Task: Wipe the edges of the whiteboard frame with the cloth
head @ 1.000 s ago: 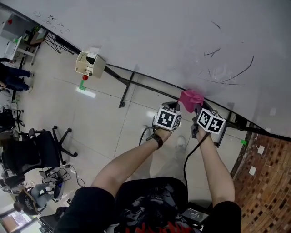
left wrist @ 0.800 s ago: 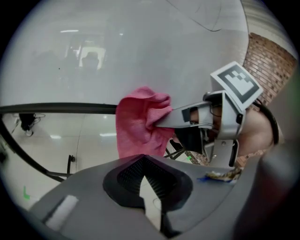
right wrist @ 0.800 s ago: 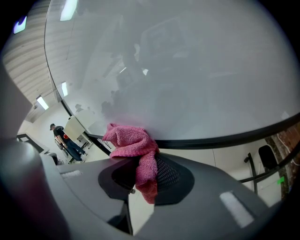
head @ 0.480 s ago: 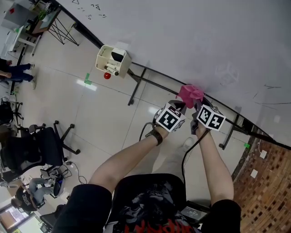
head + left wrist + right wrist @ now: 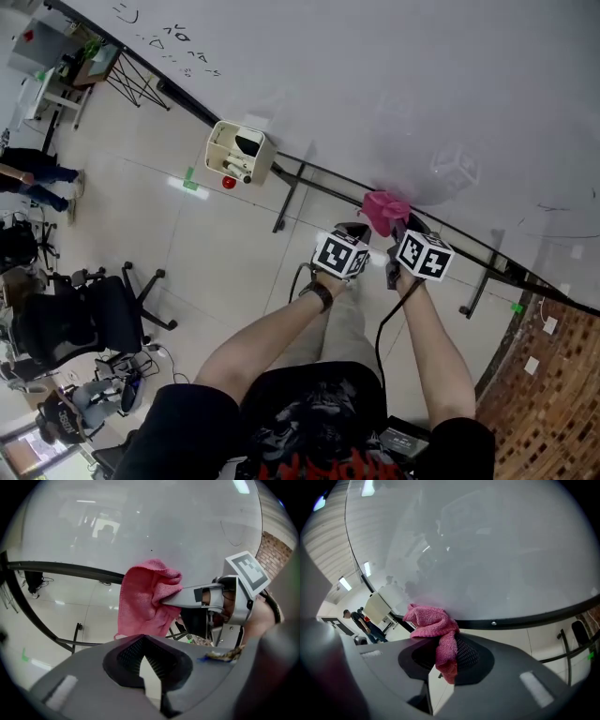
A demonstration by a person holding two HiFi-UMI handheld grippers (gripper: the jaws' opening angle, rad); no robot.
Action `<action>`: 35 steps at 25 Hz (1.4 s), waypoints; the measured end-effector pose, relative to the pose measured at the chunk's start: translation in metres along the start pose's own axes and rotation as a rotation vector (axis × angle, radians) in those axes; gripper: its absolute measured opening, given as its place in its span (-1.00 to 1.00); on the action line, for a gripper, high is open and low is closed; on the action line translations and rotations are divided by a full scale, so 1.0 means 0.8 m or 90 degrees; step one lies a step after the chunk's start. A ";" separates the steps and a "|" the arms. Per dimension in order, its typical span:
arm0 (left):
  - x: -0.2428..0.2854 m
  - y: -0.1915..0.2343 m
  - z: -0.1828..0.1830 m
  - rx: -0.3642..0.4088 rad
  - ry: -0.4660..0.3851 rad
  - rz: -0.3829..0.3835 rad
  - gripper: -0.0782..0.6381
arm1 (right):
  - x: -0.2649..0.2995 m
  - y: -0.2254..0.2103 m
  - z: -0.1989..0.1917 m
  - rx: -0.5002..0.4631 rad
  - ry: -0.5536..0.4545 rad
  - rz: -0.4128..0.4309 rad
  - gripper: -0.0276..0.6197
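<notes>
The right gripper [image 5: 446,660] is clamped on the pink cloth [image 5: 429,620], and the bunched-up end sits right against the bottom frame [image 5: 525,616] of the whiteboard [image 5: 487,545]. The left gripper [image 5: 146,644] is pinched together on nothing, just below the frame beside the cloth. Risk-wise, only a thin tail of cloth looks caught in the jaws, so dragging it along the frame could tug it loose. The wad also laps slightly above the frame, so it might rub the board instead. The box [image 5: 239,152] hanging on the frame further along could snag it too.
</notes>
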State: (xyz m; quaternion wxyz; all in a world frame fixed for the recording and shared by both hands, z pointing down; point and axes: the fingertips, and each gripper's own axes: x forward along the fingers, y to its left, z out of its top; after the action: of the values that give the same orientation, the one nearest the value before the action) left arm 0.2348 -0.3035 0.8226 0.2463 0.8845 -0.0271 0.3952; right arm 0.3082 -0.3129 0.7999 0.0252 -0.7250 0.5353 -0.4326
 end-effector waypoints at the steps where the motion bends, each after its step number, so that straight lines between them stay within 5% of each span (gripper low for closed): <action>1: -0.001 0.004 0.000 0.003 0.001 0.009 -0.78 | 0.004 0.002 0.000 0.002 -0.001 0.005 -0.68; 11: -0.070 0.080 0.019 0.005 -0.042 0.075 -0.78 | 0.064 0.086 -0.005 -0.007 0.000 0.051 -0.68; 21: -0.145 0.172 -0.013 0.029 -0.029 0.039 -0.78 | 0.134 0.193 -0.020 0.002 -0.009 0.019 -0.68; 28: -0.218 0.250 -0.056 0.045 -0.023 0.046 -0.78 | 0.191 0.289 -0.033 0.034 -0.057 0.046 -0.68; 35: -0.277 0.296 -0.075 0.053 -0.033 0.056 -0.78 | 0.191 0.318 -0.068 0.067 -0.057 0.004 -0.69</action>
State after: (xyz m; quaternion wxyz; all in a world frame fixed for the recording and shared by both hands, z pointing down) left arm -0.0157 -0.5163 0.7970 0.1909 0.9020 -0.0555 0.3833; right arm 0.0890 -0.5199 0.7982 0.0884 -0.7396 0.5125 -0.4273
